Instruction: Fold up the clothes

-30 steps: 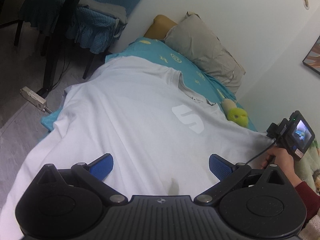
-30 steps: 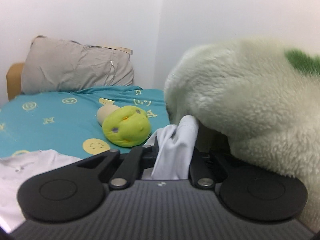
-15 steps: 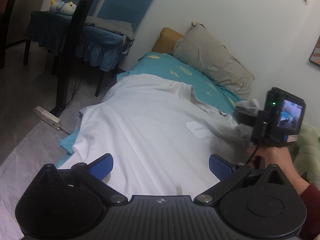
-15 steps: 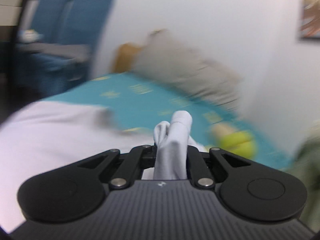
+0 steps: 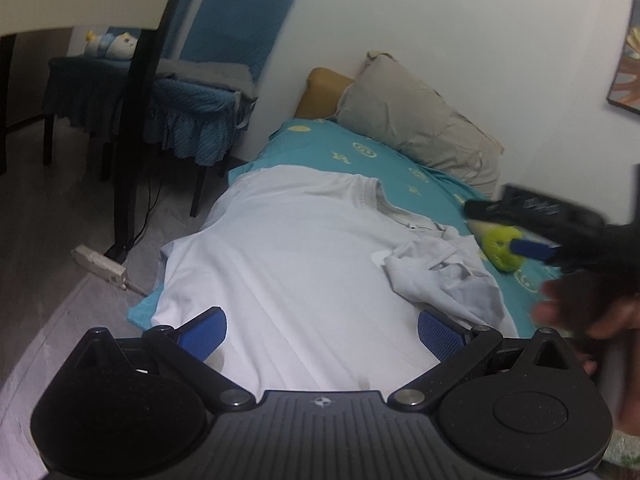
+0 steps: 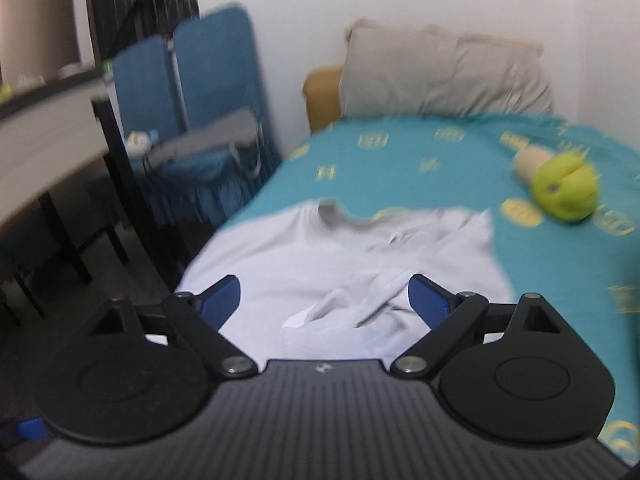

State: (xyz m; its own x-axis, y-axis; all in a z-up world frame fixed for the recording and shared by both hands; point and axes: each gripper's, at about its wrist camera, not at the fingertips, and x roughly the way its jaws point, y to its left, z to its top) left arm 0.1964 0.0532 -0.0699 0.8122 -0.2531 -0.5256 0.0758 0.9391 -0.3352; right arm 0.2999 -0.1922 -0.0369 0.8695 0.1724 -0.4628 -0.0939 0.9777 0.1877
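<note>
A white T-shirt (image 5: 288,272) lies spread on the bed with its collar toward the pillow. Its right sleeve (image 5: 444,276) lies crumpled, folded in over the body; it also shows in the right wrist view (image 6: 360,300). My left gripper (image 5: 322,334) is open and empty above the shirt's lower part. My right gripper (image 6: 324,300) is open and empty just above the crumpled sleeve; in the left wrist view it is a blurred dark shape at the right (image 5: 560,236).
The bed has a turquoise sheet (image 5: 360,152) and a beige pillow (image 5: 420,116) at the head. A yellow-green plush toy (image 6: 564,192) lies right of the shirt. Blue chairs (image 5: 208,92) and a table leg (image 5: 132,136) stand left of the bed. A power strip (image 5: 100,266) lies on the floor.
My right gripper carried the pinched sleeve leftward over the shirt, then opened and let it drop crumpled on the body. The left gripper stayed open and pulled back slightly.
</note>
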